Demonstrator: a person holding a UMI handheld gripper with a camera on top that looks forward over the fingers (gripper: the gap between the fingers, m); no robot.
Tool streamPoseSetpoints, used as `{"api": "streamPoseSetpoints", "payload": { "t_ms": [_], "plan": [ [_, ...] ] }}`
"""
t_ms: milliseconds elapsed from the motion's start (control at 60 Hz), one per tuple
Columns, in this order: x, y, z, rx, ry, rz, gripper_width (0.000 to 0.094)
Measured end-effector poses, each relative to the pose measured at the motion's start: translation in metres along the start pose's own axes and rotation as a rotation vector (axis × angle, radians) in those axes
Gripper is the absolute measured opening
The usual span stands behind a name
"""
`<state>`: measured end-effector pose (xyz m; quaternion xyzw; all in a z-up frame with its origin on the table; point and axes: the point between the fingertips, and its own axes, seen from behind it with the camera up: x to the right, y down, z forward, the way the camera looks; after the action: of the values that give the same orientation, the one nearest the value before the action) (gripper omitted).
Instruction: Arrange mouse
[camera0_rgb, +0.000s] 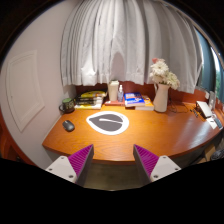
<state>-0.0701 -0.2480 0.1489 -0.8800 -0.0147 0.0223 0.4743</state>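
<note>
The jaws stand released, spread wide with nothing between them, and the gripper (112, 160) hangs short of the near edge of the table (150, 128), its two purple pads (82, 159) facing each other across an open gap. Just beyond the fingers the wooden table curves away, its near rim running between them. Ahead of the gap, near the middle of the tabletop, lies a dark mouse pad (107, 122) with a pale border, flat on the wood. The mouse (68, 126) sits well apart from that pad, off toward the left finger's side, a small dark shape resting on the bare wood and not touching anything. Farther back on the same side stands a stack of books (90, 99), with a dark cup-like object (67, 104) beside it that is too small to identify. Near the middle rear of the table stands a white cup or container (114, 90), with more books (134, 100) lying just beside it. A white vase (161, 97) holding pale flowers (162, 71) rises behind them. On the far right end lies a flat device (207, 110) whose kind cannot be told. White curtains (125, 40) hang behind the table, and a pale wall (30, 70) closes the left side.
</note>
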Motion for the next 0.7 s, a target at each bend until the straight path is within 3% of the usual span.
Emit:
{"api": "streamPoseSetpoints", "payload": {
  "t_ms": [167, 300, 700],
  "plan": [
    [-0.081, 0.063, 0.054, -0.12, -0.087, -0.032, 0.079],
    [-0.14, 0.084, 0.099, -0.192, -0.133, -0.066, 0.0792],
    [-0.251, 0.035, 0.25, -0.23, -0.175, -0.077, 0.0801]
  ]
}}
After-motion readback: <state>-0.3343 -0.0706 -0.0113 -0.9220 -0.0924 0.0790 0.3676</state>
